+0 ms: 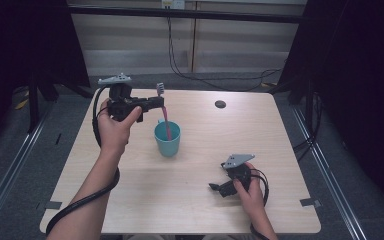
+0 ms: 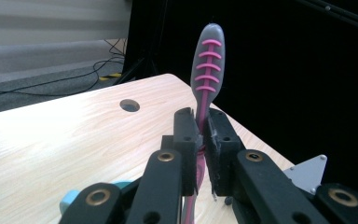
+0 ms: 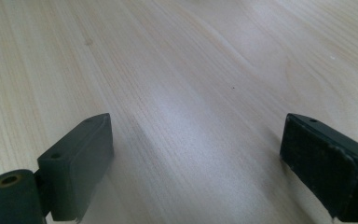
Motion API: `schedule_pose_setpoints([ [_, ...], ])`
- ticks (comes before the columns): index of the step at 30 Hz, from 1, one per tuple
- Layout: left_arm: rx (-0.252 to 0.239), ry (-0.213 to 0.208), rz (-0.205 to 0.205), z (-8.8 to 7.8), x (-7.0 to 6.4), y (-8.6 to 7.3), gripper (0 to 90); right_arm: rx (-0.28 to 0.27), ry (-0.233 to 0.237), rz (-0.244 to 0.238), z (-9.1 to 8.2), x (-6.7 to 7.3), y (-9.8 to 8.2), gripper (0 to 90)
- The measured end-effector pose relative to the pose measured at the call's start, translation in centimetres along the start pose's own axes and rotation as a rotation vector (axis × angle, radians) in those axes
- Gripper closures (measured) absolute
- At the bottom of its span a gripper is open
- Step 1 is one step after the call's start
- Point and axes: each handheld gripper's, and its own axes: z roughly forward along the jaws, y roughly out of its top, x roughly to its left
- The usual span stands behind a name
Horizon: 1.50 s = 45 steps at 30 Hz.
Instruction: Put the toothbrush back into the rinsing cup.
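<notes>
Near edge: person's forearms enter from below. Left gripper (image 1: 155, 103), raised over the table's (image 1: 130, 200) far left, pinches a pink toothbrush (image 2: 207, 70) by its neck, head up, handle end dipping into the teal cup (image 1: 168, 139) mid-table. Right gripper (image 3: 196, 158) rests near right, jaws spread wide over bare wood.

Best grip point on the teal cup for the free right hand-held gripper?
Take the cup by its rim wall on the near right side, coming down from above: it stands upright and open-topped, and the toothbrush leans into its far side.
</notes>
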Motion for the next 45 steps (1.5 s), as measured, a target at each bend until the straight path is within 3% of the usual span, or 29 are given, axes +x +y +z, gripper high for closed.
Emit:
schedule_pose_setpoints([
  [22, -0.002, 0.037, 0.012, 1.9, 1.8, -0.1, 84.1, 0.000, -0.001, -0.002, 0.0, 0.0, 0.0, 8.9],
  [29, 0.004, 0.065, 0.014, 2.6, 2.4, -0.9, 84.0, 0.000, 0.000, 0.000, 0.0, 0.0, 0.0, 8.9],
  [45, 0.023, 0.081, 0.021, 3.8, 3.2, -2.6, 83.9, 0.001, -0.002, 0.000, 0.0, 0.0, 0.0, 8.9],
])
